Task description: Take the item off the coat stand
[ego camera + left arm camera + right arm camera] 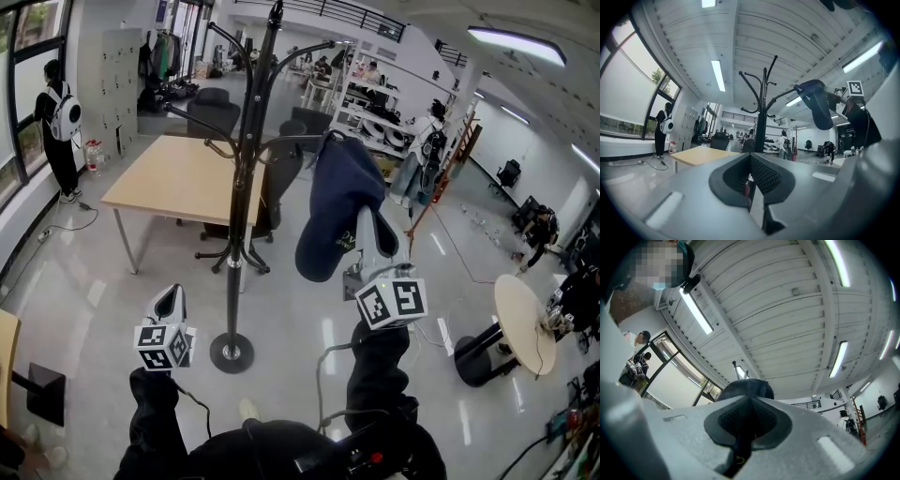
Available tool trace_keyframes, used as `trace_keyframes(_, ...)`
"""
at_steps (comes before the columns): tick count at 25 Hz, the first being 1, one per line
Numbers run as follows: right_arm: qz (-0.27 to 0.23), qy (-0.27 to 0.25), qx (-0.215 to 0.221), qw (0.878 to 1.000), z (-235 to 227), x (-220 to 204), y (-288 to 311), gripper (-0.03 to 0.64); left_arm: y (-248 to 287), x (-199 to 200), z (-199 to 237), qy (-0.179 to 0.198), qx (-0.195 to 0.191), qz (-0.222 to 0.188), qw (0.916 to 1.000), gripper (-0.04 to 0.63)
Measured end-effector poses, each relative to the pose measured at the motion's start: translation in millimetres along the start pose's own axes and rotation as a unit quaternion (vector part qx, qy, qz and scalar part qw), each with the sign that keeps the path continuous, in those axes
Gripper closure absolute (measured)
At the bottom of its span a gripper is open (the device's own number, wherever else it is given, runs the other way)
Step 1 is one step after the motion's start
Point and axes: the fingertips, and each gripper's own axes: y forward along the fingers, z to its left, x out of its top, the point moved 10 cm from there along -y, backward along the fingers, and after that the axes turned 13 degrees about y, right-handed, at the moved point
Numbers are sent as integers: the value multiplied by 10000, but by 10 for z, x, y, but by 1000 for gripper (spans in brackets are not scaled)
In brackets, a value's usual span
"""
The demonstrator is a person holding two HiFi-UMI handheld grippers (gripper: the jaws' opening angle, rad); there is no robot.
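Between the pressed-together fingers of the right gripper (356,246) sits a fold of the navy cap (336,192), pinched near its lower edge. The cap's crown rises above the jaws, up by a hook arm of the coat stand (246,169). Whether the cap touches that hook is hard to make out. The left gripper (169,302) hangs low beside the pole, jaws together on nothing. One cap, one stand, two grippers.

The hat (336,211) is at 3 o'clock of the coat stand (247,187); the desk (169,183) sits behind, at 11 o'clock.
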Motion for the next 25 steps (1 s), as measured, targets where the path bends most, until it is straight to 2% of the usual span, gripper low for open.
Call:
trace_keyframes(12,16,4,-151,9999,-43,34,-200,606,-31,28,-86,44,-106,18,9999,592)
trace_keyframes(25,281,35,-366,9989,-44,-58,-501,606,-138,54,-204,144,-283,72,9995,592)
